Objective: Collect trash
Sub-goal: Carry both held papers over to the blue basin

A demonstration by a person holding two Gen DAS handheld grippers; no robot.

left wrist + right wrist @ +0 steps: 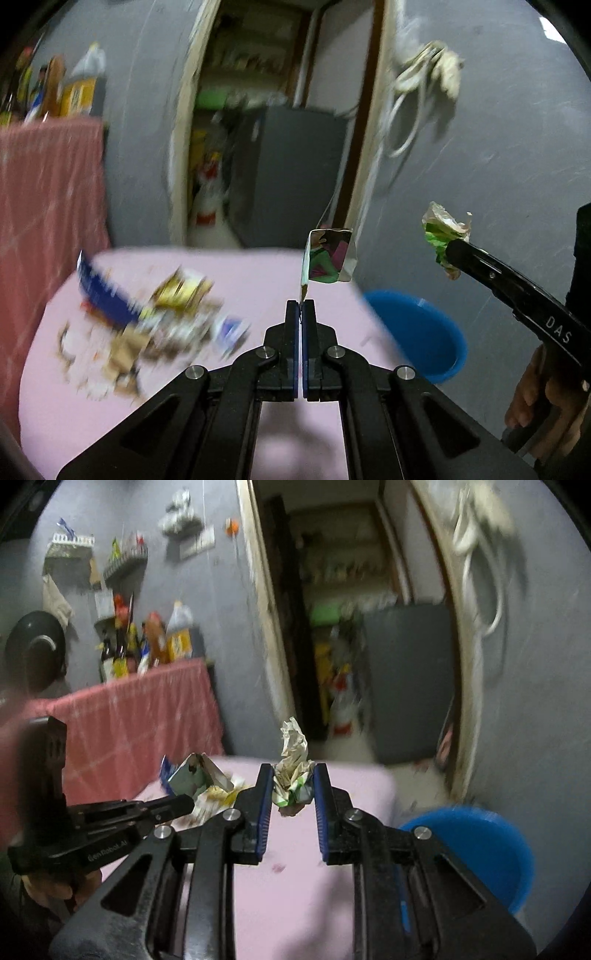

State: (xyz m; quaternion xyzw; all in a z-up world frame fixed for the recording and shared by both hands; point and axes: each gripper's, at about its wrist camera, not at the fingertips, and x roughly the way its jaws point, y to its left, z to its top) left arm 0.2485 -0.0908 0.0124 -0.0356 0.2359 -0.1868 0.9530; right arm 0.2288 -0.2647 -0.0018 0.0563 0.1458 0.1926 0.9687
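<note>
My left gripper [300,303] is shut on the corner of a flat foil wrapper [328,255], silver with green and pink print, which stands up above the pink table [258,269]. In the right wrist view the same wrapper [192,775] shows at the left gripper's tip [186,805]. My right gripper [293,775] is shut on a crumpled green-and-white wrapper [291,771], lifted over the table. From the left wrist view that crumpled wrapper [443,232] sits at the right gripper's tip [452,254], off to the right.
A blurred heap of wrappers and paper scraps [147,325] lies on the table's left part. A blue bucket [421,332] stands on the floor beyond the table's right edge. A red-clothed counter [140,716] with bottles is at the left, a doorway [351,646] ahead.
</note>
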